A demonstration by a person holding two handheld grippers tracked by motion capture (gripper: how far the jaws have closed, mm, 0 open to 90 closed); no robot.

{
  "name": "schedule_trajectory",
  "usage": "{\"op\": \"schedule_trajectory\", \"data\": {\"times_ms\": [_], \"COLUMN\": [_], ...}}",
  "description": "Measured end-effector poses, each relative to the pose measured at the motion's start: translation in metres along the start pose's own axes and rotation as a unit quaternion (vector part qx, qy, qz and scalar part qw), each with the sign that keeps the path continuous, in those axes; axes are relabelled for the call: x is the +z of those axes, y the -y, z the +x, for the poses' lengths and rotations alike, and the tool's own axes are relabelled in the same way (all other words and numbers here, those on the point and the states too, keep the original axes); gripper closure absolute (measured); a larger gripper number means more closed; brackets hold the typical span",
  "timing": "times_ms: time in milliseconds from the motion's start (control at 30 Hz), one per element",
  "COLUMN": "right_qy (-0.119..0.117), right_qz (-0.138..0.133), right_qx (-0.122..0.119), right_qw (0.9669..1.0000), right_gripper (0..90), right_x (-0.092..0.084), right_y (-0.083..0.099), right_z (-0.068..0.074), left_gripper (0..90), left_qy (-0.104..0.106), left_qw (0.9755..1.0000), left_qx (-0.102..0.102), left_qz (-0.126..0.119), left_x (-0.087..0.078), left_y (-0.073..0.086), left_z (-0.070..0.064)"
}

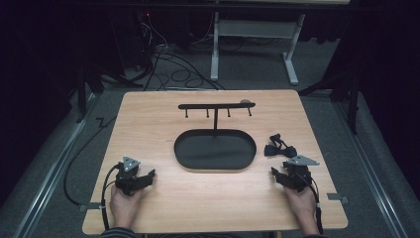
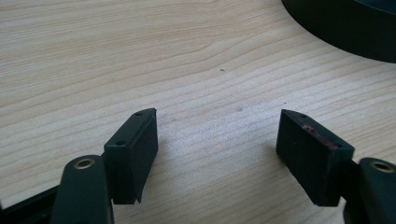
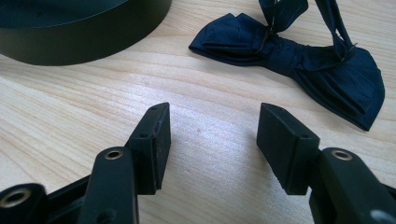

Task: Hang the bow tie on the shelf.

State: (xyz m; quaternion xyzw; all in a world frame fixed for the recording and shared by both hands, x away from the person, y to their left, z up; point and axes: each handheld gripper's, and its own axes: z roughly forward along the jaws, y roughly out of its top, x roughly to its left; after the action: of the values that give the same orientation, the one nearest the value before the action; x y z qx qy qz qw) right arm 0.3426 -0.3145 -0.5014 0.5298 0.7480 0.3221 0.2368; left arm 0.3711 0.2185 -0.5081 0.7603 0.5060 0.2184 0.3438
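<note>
Dark blue bow tie (image 1: 280, 148) lying flat on the tabletop (image 1: 148, 119), at about three o'clock of the black oval tray (image 1: 184, 159) and just off its right end, not touching it. Strap loops trailing off toward twelve o'clock from the knot.

Right claw (image 1: 278, 174) resting low on the tabletop near the front right corner, held in the right hand (image 1: 302, 201). Bow tie sitting at roughly twelve o'clock from it, near but apart. In the right gripper view: bow tie (image 3: 299, 56) ahead at about one o'clock beyond the jaw tips, long axis running crosswise to the jaws and slanting down to the right, tray wall (image 3: 84, 42) off at eleven o'clock. Jaws spread wide, nothing between them but bare wood, touching nothing.

Left claw (image 1: 146, 177) parked at the front left, in the left hand (image 1: 124, 203), well apart from the bow tie, with the tray lying between. In the left gripper view: jaws also spread wide, empty, only wood grain between them and a slice of tray edge (image 2: 345, 28) at one o'clock.

Behind the tray, at twelve o'clock, a black stand with a crossbar (image 1: 216, 105) and small pegs hanging under it, nothing hung there.

Judged from this layout: right side clearly nearer, so likely a short reach straight ahead, with the jaws closing across the narrow middle of the bow tie rather than along its length. Pickup not yet begun.
</note>
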Motion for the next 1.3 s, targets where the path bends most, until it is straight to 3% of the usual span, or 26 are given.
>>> {"op": "schedule_trajectory", "data": {"times_ms": [900,1300], "right_qy": [-0.004,-0.001], "right_qz": [0.000,-0.003], "right_qx": [0.000,0.012], "right_qw": [1.0000,0.9999], "right_gripper": [47.0,54.4], "right_x": [-0.0006,-0.0055], "right_y": [0.0006,0.0030], "right_z": [0.0001,-0.0014], "left_gripper": [30.0,30.0], "left_qy": [0.000,0.000], "left_qw": [1.0000,1.0000], "left_qx": [0.000,0.000], "left_qz": [0.000,0.000], "left_x": [0.0000,0.0000], "left_y": [-0.0001,-0.0001], "left_z": [0.0001,0.0002]}}
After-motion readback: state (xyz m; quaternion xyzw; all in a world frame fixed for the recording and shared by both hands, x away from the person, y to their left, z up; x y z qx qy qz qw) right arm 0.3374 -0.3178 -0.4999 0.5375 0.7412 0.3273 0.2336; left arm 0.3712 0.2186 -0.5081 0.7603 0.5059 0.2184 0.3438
